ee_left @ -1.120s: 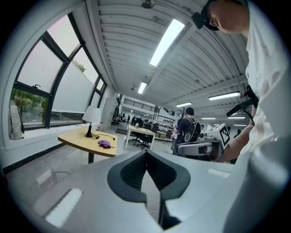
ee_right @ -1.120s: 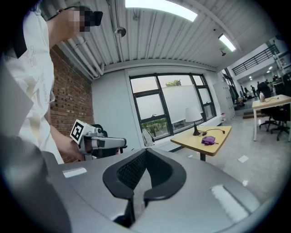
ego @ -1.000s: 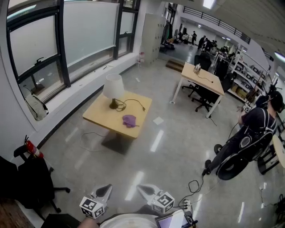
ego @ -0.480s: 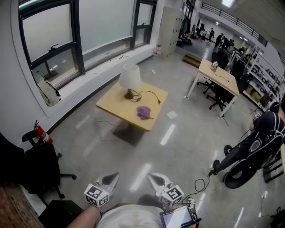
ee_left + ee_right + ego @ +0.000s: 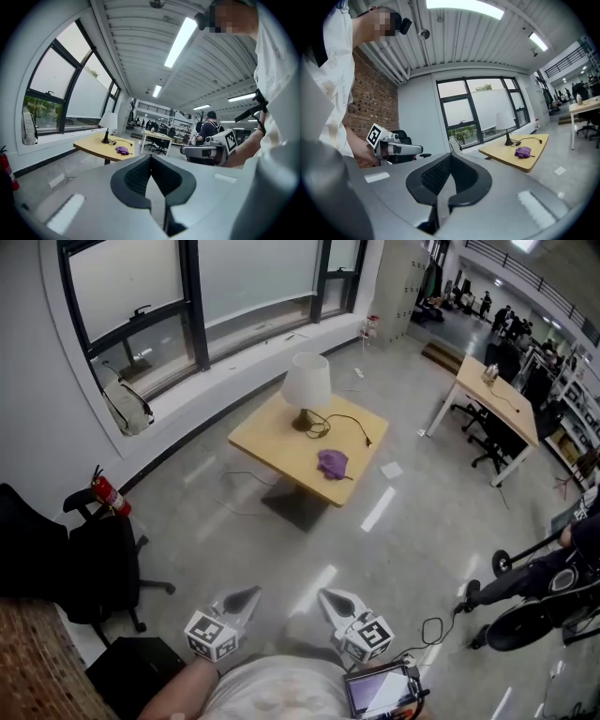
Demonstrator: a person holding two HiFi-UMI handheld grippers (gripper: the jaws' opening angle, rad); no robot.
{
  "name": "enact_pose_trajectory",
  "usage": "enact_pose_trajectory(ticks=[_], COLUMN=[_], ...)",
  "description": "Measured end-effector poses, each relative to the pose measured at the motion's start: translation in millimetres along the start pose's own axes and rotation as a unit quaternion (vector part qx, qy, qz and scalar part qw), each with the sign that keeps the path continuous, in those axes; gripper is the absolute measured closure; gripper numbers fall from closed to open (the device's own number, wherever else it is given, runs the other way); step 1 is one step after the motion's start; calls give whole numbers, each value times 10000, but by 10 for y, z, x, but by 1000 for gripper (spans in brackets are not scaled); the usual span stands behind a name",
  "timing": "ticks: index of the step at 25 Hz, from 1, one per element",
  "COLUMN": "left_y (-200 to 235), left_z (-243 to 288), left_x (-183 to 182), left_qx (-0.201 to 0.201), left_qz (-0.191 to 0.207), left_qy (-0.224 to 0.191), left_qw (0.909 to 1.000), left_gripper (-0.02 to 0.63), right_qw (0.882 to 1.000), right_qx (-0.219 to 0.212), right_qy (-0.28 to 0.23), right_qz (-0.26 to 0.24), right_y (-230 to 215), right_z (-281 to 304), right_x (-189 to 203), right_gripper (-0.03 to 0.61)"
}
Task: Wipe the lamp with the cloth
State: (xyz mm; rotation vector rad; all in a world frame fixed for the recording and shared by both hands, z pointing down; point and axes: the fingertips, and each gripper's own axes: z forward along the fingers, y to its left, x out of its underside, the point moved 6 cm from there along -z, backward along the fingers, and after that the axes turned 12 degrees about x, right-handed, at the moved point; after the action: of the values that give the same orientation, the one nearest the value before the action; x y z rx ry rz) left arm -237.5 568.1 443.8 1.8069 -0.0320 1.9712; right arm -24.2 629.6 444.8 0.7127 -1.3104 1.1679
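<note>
A white-shaded lamp [image 5: 307,385] stands at the far corner of a small wooden table [image 5: 277,442], its black cord trailing across the top. A purple cloth [image 5: 333,463] lies crumpled near the table's near right edge. Both grippers hang low in front of me, well short of the table: the left gripper [image 5: 246,597] and the right gripper [image 5: 330,597] are shut with nothing in them. In the left gripper view the lamp [image 5: 108,121] and cloth [image 5: 122,150] sit far off beyond the closed jaws. The right gripper view shows the lamp [image 5: 505,122] and cloth [image 5: 523,151] at right.
A black office chair [image 5: 84,559] and a red fire extinguisher [image 5: 108,493] stand at left by the window wall. A long desk [image 5: 497,395] with chairs is at the far right. A person with a wheeled device [image 5: 544,587] is at right; a cable [image 5: 441,624] lies on the floor.
The view has swung and advanced: the table with lamp and cloth now sits further right in the picture, and the chair is more in view. Both grippers stay low and shut.
</note>
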Motion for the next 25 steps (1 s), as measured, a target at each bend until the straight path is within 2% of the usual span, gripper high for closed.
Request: enact_pose_trajectory(ticks=[6,14,19,25], left_y=[326,727,880,1038], left_z=[279,887,1047,1143], left_x=[-96,-374,-462,-515], left_qx=[-121,-72,-205,-362], left_qz=[-91,16,128,27], left_qy=[120,190,234,373], left_qw=[9998,9998,9994,9986], left_gripper=[614,614,614,614], right_qw=[9994,9994,9991,9992], right_qx=[-123,-230,-268,-256], right_qy=[147,147,216,244], right_qz=[-279,-195,-243,-165], right_y=[-278,-822,-1052,-1273], right_z=[467,867,1044,1214], right_x=[-45,-259,-293,-323], right_gripper=[565,565,565,565])
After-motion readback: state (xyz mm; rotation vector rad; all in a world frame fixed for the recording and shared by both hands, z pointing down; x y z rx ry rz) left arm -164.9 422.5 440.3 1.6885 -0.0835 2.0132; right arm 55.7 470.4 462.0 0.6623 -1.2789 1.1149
